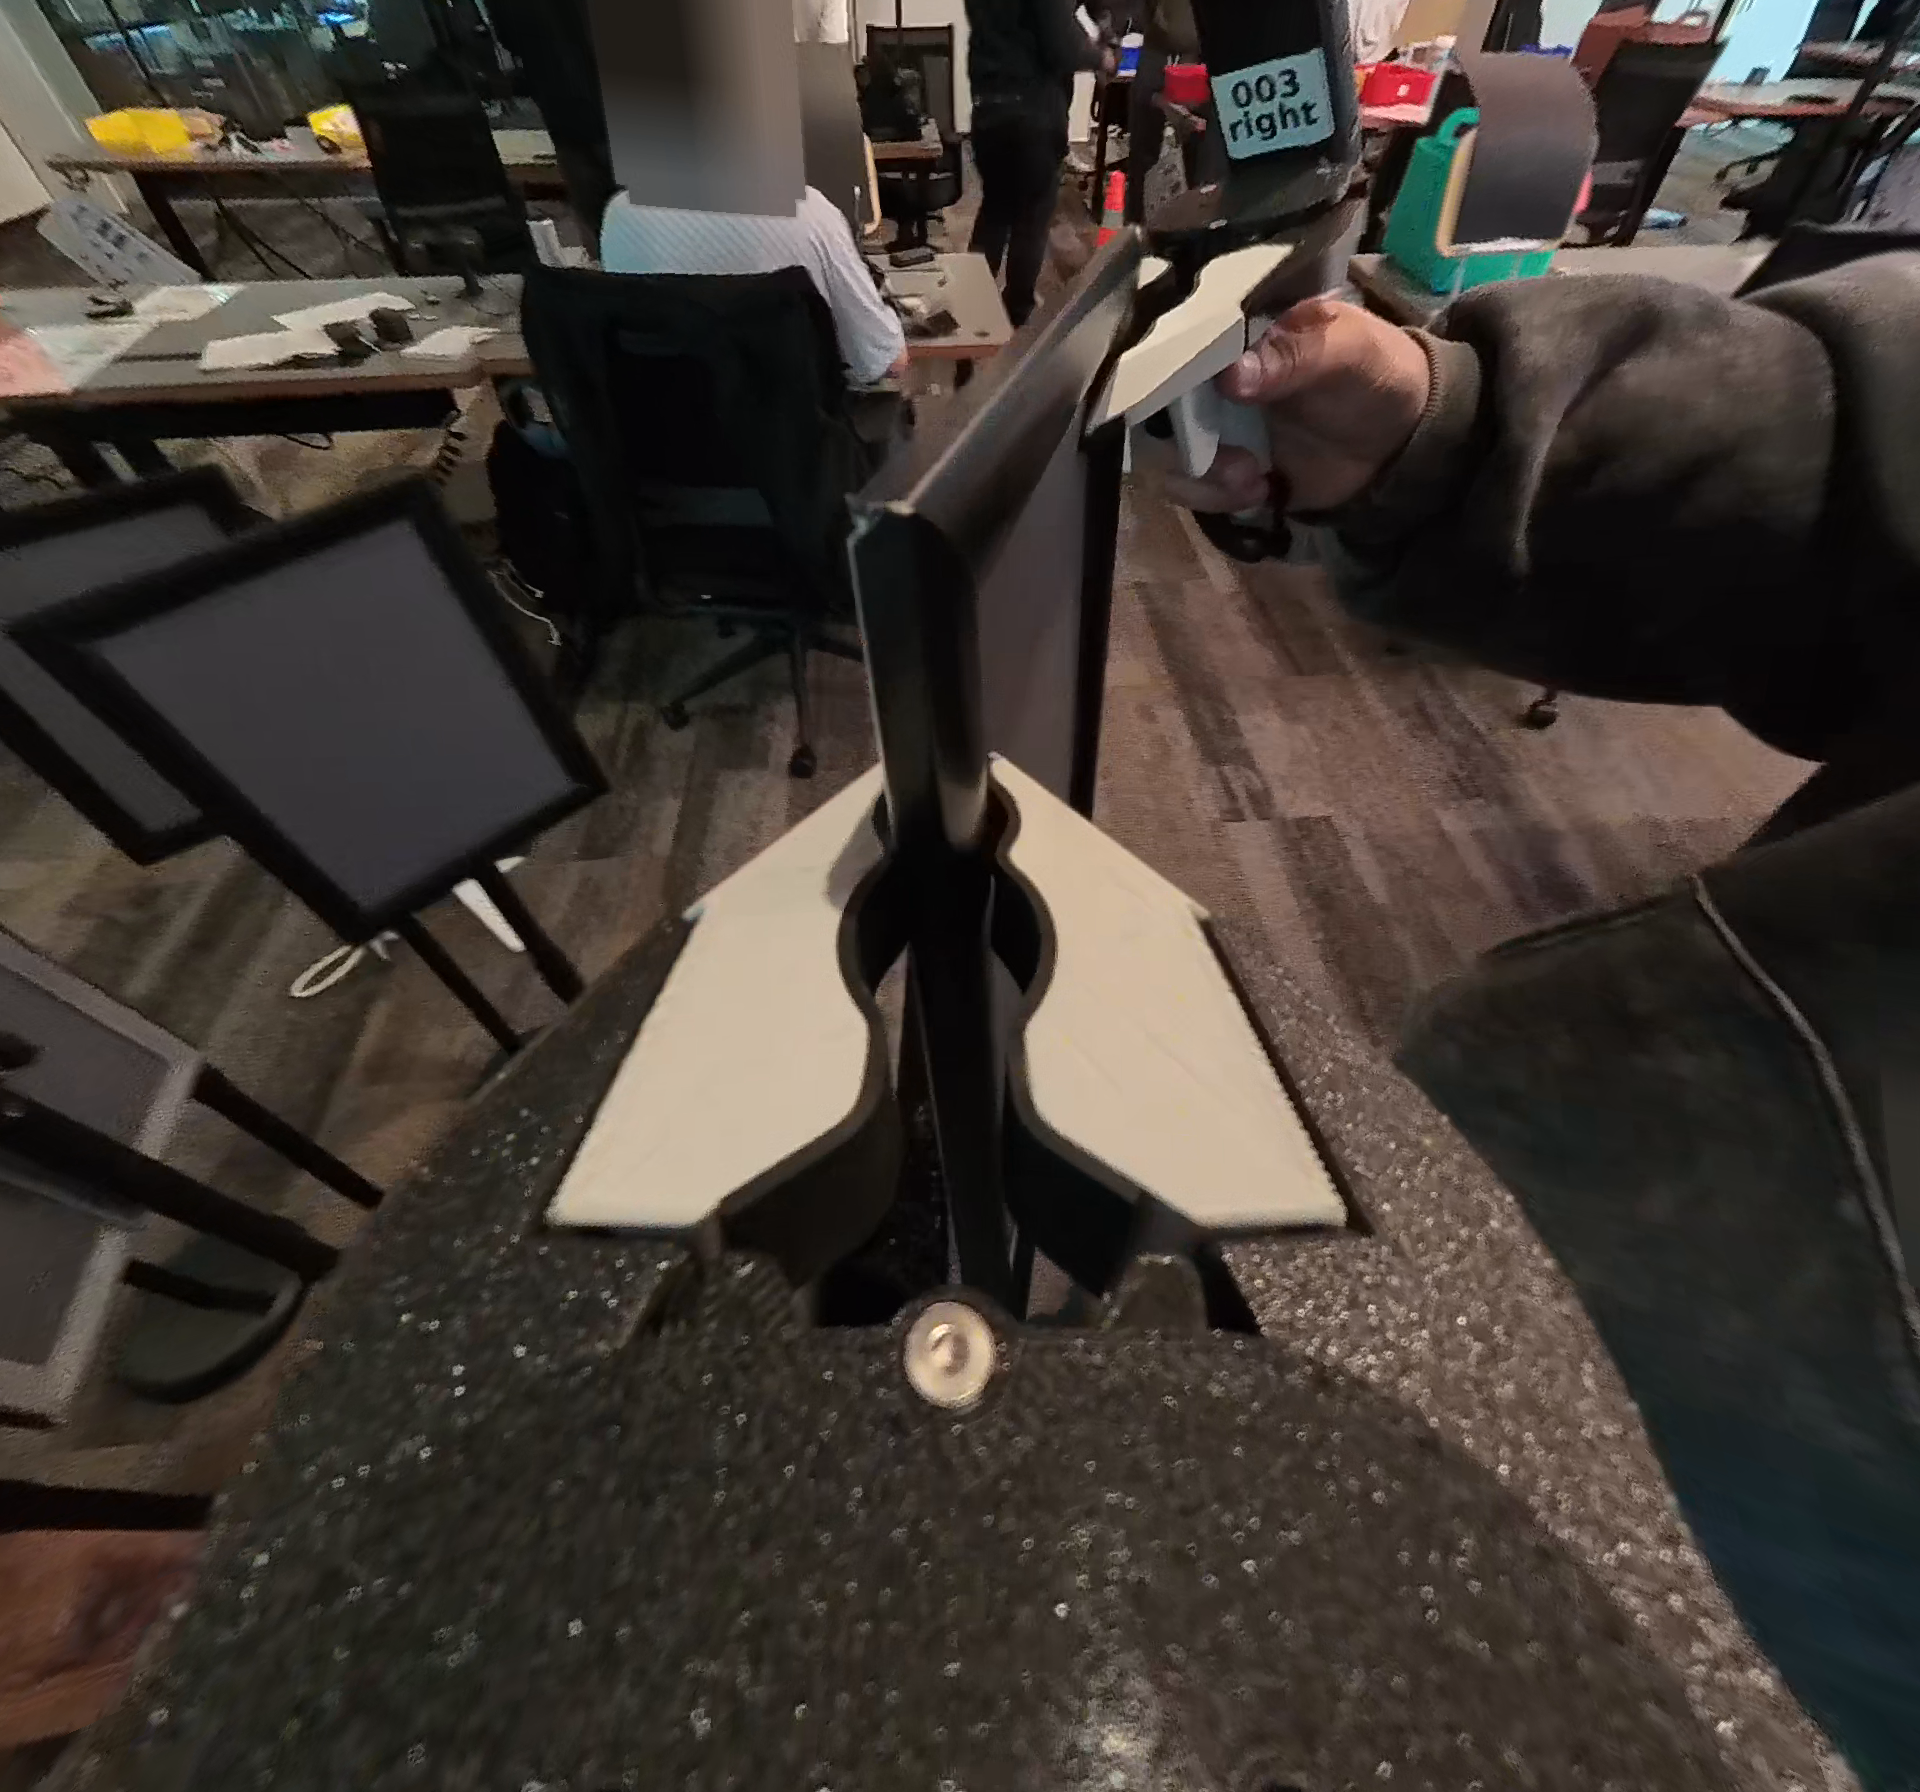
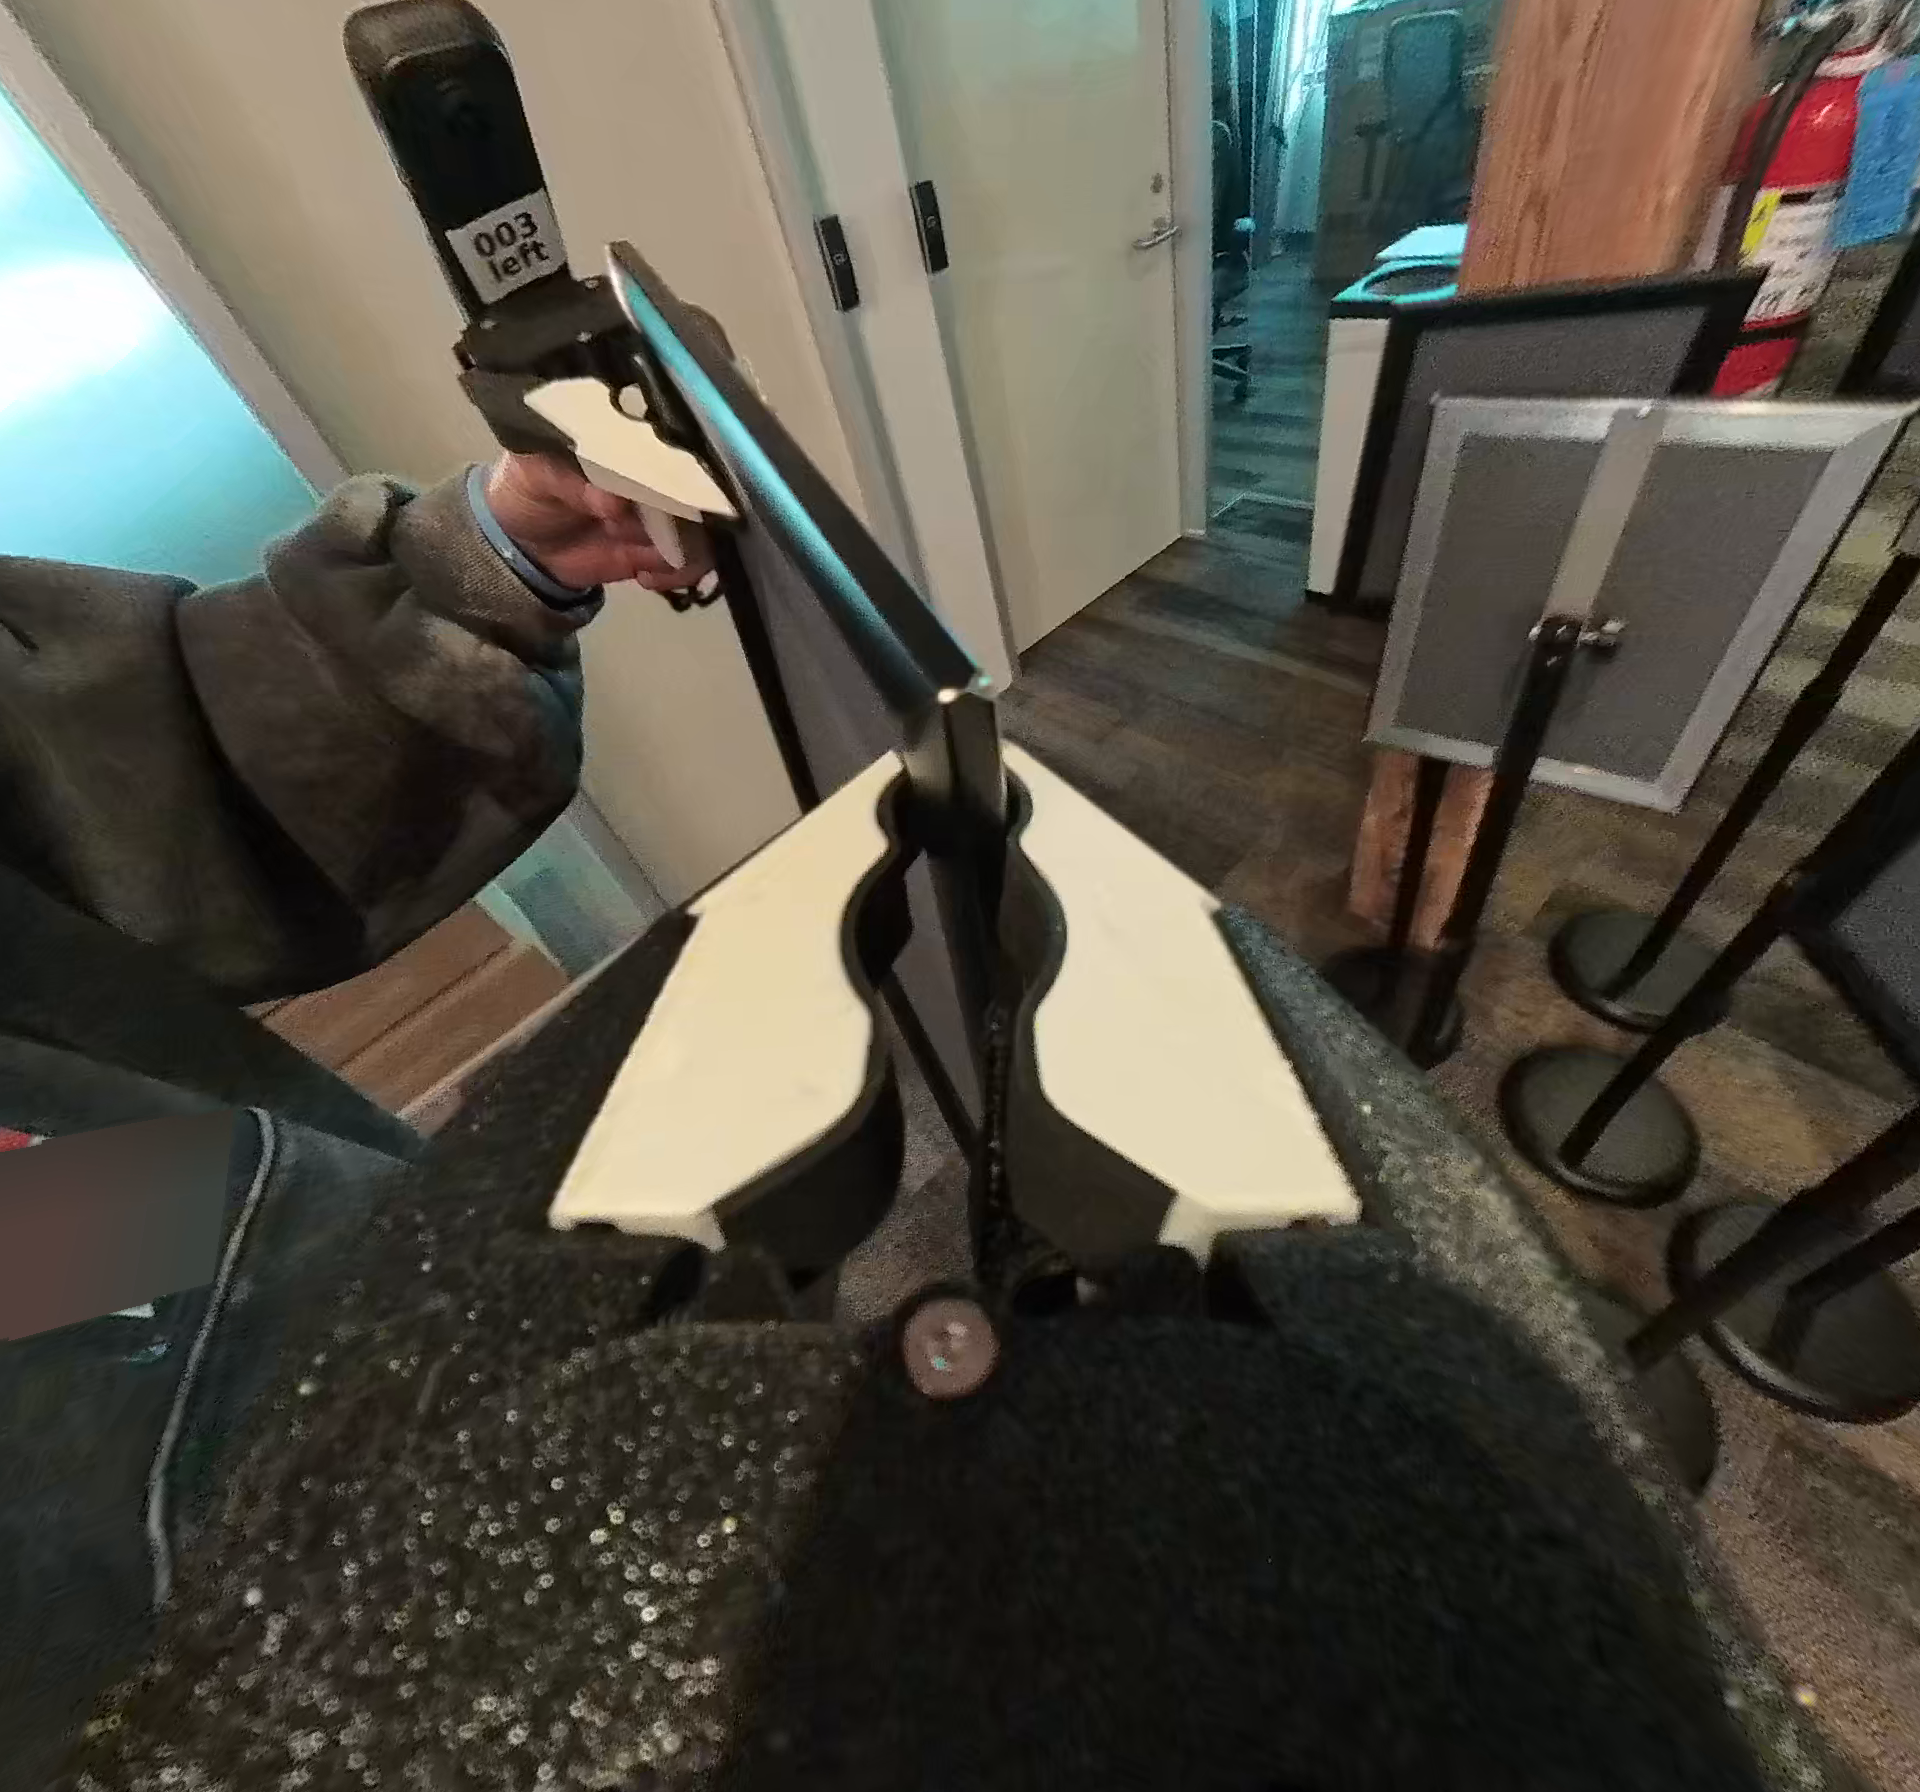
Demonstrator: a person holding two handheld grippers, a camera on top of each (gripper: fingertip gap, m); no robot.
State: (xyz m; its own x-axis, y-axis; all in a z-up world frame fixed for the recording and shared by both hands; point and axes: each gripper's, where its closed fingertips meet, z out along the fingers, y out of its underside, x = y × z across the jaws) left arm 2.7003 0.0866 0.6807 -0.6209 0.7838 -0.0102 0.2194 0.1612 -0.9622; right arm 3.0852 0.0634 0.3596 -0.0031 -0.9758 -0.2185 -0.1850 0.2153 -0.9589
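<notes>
Both grippers are clamped on the same thing: a black metal sign frame (image 1: pixel 987 537) with a flat grey panel and glossy rounded edges. The left gripper (image 1: pixel 945 807) pinches one side edge of it between its cream, wavy-cut fingers (image 1: pixel 748 1036), and the speckled black foam body fills the bottom of that view. The right gripper (image 2: pixel 956 786) is clenched on the opposite side edge in the same way, its fingers (image 2: pixel 1164 1046) the same matte cream plastic with black rims.

From the left wrist view, the far corner of the frame meets the right gripper, held by a hand (image 1: pixel 1320 412) in a fuzzy dark sleeve (image 1: pixel 1662 495). The frame's thin post drops below it, but the foot is hidden behind the gripper body.

To the left of the frame in that view stands another black-framed sign (image 1: pixel 332 714), a bit blurry and cut off by the edge. In the right wrist view, right of the frame, there's a silver-framed grey sign (image 2: pixel 1621 599) on a pole, plus round black stanchion bases (image 2: pixel 1600 1119) on the wood-look floor.
</notes>
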